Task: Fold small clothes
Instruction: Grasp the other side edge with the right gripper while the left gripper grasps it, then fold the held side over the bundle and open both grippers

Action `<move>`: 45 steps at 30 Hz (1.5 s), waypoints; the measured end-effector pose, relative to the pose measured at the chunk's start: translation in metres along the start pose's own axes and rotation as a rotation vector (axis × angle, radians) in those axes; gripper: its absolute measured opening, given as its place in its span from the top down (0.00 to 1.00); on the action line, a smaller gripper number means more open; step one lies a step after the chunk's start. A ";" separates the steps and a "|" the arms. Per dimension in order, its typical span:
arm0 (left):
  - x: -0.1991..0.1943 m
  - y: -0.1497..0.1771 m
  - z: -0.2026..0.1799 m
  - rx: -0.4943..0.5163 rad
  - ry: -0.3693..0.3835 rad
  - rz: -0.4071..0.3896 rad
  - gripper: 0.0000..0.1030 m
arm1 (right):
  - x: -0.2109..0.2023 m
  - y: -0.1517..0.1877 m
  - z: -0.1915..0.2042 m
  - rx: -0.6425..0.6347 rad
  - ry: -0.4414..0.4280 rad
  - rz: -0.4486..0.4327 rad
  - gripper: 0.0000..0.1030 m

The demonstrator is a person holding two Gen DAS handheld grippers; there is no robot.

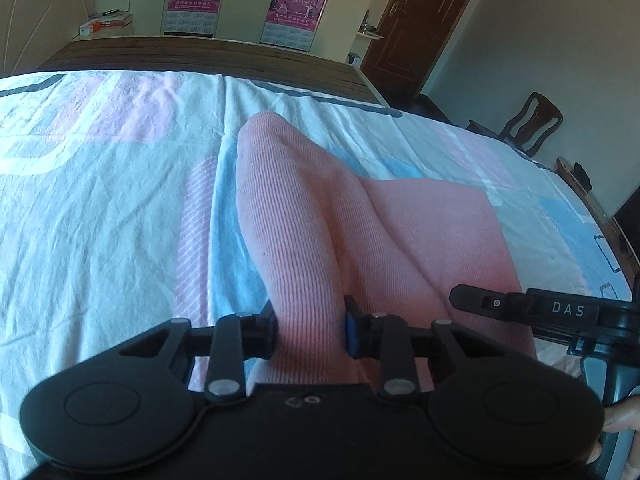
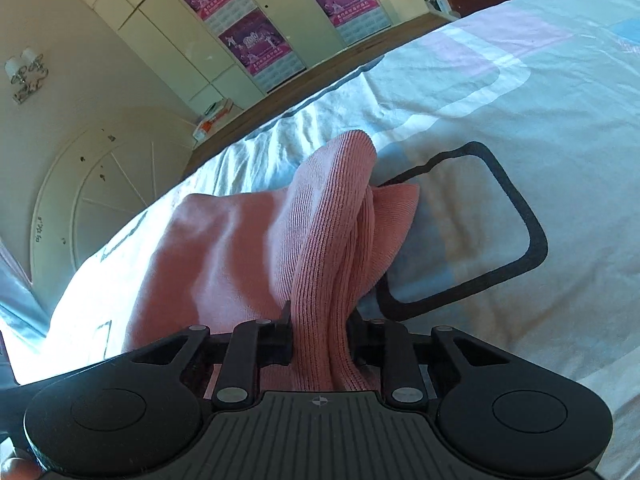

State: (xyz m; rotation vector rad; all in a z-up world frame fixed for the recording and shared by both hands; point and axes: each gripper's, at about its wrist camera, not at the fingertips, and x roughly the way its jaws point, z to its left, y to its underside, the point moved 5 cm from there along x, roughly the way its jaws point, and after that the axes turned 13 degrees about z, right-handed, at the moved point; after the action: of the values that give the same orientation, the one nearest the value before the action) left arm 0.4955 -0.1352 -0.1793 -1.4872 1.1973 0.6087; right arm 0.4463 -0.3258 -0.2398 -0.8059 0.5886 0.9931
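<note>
A pink ribbed garment (image 1: 304,208) lies on the patterned bedsheet (image 1: 100,200), with one edge pulled up into a ridge. My left gripper (image 1: 310,320) is shut on that raised edge, its pads pressing the cloth from both sides. In the left wrist view, a black finger (image 1: 500,304) of my right gripper reaches in over the garment from the right. In the right wrist view, my right gripper (image 2: 322,320) is shut on a bunched fold of the same garment (image 2: 224,248), which rises in a peak ahead of the jaws. The bedsheet (image 2: 520,160) spreads out beyond it.
A dark wooden bed board (image 1: 200,56) runs along the far edge, with pale wardrobes carrying purple posters (image 1: 298,4) behind it. A brown door (image 1: 420,20) and a wooden chair (image 1: 532,120) stand at the right. A white round headboard (image 2: 100,200) is at the left.
</note>
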 end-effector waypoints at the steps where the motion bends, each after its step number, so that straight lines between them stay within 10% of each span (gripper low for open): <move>1: -0.004 0.000 0.001 -0.004 0.011 -0.006 0.73 | -0.003 0.001 0.004 0.002 -0.010 -0.006 0.78; 17: -0.119 0.018 0.115 -0.057 -0.013 -0.101 0.74 | 0.013 0.031 0.153 -0.074 -0.147 0.003 0.78; 35: -0.186 0.019 0.395 -0.134 -0.143 -0.140 0.73 | 0.222 0.066 0.380 -0.146 -0.147 0.129 0.78; 38: -0.169 0.030 0.422 -0.160 -0.167 -0.113 0.63 | 0.237 0.065 0.374 -0.129 -0.104 0.131 0.78; 42: -0.166 0.036 0.429 -0.153 -0.232 -0.136 0.26 | 0.241 0.056 0.349 -0.098 -0.032 0.139 0.78; 45: -0.170 0.037 0.429 -0.173 -0.242 -0.130 0.24 | 0.243 0.056 0.344 -0.096 0.005 0.131 0.75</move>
State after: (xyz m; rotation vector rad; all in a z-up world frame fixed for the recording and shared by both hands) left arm 0.4963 0.3275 -0.1719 -1.5712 0.8724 0.7940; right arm 0.5277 0.0915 -0.2411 -0.8633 0.6069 1.1463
